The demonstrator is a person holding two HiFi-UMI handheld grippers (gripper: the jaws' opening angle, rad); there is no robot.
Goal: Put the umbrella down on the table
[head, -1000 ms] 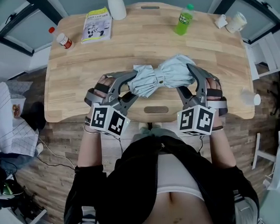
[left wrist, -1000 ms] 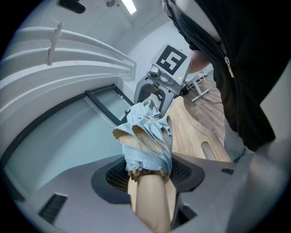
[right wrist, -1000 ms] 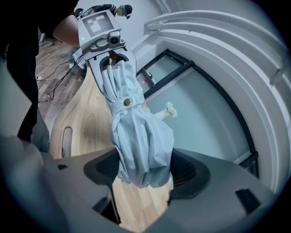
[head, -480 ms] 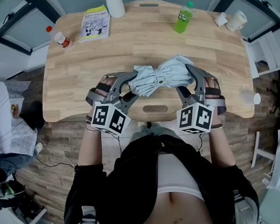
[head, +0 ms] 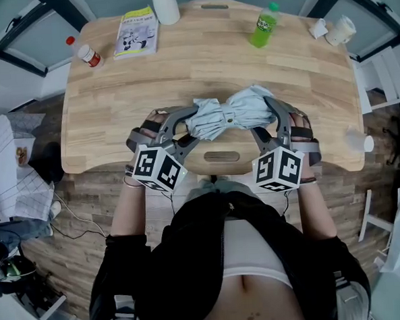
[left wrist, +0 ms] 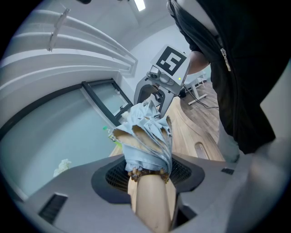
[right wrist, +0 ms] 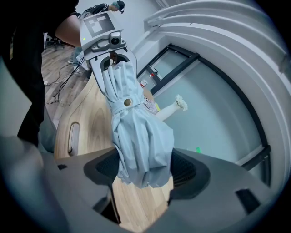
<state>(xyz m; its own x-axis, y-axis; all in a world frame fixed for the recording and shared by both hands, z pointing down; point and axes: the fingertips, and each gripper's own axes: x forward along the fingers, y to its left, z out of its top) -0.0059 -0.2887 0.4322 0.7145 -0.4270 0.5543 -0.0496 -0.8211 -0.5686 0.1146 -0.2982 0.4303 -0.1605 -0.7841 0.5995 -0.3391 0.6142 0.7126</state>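
- Folded pale-blue fabric umbrella (head: 227, 113): held crosswise near the front edge of the light wooden desk (head: 201, 61).
- Left gripper (head: 190, 125): jaws pinching its beige handle end.
- Right gripper (head: 270, 114): jaws pinching its fabric end.

Umbrella (head: 228, 115): folded, pale blue-grey, strapped at mid-length; I see it lying crosswise above the tabletop's (head: 201, 68) near edge.

The folded pale-blue fabric umbrella (head: 228, 115) sits mid-frame between left gripper (head: 186, 126) and right gripper (head: 268, 118), over the light wooden table (head: 115, 93). A green plastic bottle (head: 263, 27) stands upper right, a paper booklet (head: 137, 32) upper left
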